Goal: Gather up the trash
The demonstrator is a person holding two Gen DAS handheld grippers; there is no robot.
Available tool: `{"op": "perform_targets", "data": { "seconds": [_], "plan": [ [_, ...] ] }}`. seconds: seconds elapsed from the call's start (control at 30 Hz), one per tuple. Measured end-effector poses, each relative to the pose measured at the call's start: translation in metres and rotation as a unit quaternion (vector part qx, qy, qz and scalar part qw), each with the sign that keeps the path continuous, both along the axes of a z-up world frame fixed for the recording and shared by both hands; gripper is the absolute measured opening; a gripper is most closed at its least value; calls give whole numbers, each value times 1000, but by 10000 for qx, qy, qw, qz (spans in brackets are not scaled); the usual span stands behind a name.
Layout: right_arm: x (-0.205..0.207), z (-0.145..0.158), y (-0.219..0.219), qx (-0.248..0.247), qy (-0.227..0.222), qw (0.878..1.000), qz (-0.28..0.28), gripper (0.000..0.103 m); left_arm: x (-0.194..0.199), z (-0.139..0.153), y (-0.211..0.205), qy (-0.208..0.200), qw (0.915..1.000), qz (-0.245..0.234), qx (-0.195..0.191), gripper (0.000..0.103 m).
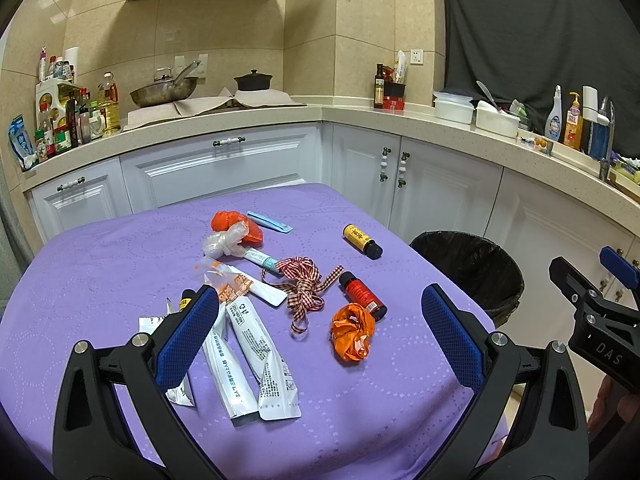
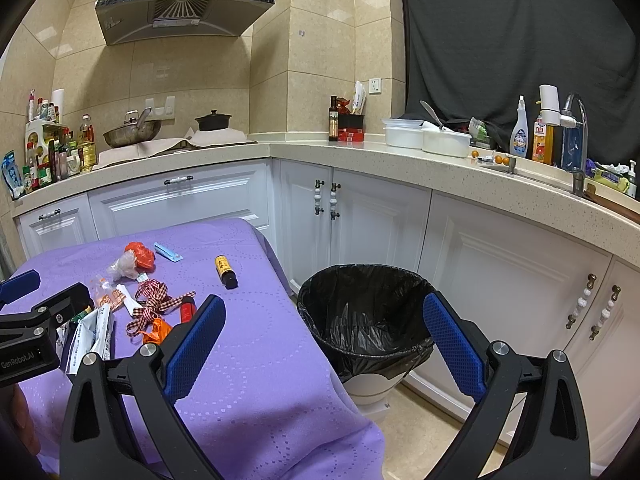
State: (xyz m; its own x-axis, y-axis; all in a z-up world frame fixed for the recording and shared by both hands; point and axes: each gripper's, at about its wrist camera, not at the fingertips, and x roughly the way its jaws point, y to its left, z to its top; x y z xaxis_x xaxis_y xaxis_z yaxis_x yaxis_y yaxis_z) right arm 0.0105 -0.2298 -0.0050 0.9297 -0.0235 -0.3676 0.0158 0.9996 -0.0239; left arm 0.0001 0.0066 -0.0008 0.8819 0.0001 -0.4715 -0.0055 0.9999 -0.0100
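Trash lies on a purple-clothed table (image 1: pixel 100 264): an orange crumpled wrapper (image 1: pixel 352 332), a red bottle (image 1: pixel 362 290), a yellow bottle (image 1: pixel 362 240), a checked ribbon (image 1: pixel 304 288), white sachets (image 1: pixel 248 344), an orange bag with clear plastic (image 1: pixel 236 232) and a blue packet (image 1: pixel 269 221). My left gripper (image 1: pixel 320 336) is open above the table's near side, over the sachets and wrapper. My right gripper (image 2: pixel 324 344) is open and empty, at the table's right edge beside the black-lined trash bin (image 2: pixel 366 312). The bin also shows in the left wrist view (image 1: pixel 472 272).
White kitchen cabinets (image 2: pixel 380 220) and an L-shaped counter (image 2: pixel 360 152) surround the table. The counter carries a wok (image 1: pixel 164 92), a black pot (image 1: pixel 253 80), condiment bottles (image 1: pixel 72 116), white containers (image 1: pixel 476 112) and cleaning bottles (image 1: pixel 564 120). Floor (image 2: pixel 420 432) shows by the bin.
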Motion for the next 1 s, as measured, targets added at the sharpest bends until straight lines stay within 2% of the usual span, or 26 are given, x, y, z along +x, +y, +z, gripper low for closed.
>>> {"op": "perform_targets", "data": {
  "seconds": [0.63,0.83,1.0],
  "plan": [
    [5,-4,-2,37,68,9999,88,96,1,-4,4,90,9999,-14,44,99],
    [15,-18,15,-19,192,9992,338,96,5,-18,31,361,9991,216,-50,99],
    [28,-32,40,73,327,9957,861,96,-1,-30,64,514,9968,600,-102,99]
  ]
}}
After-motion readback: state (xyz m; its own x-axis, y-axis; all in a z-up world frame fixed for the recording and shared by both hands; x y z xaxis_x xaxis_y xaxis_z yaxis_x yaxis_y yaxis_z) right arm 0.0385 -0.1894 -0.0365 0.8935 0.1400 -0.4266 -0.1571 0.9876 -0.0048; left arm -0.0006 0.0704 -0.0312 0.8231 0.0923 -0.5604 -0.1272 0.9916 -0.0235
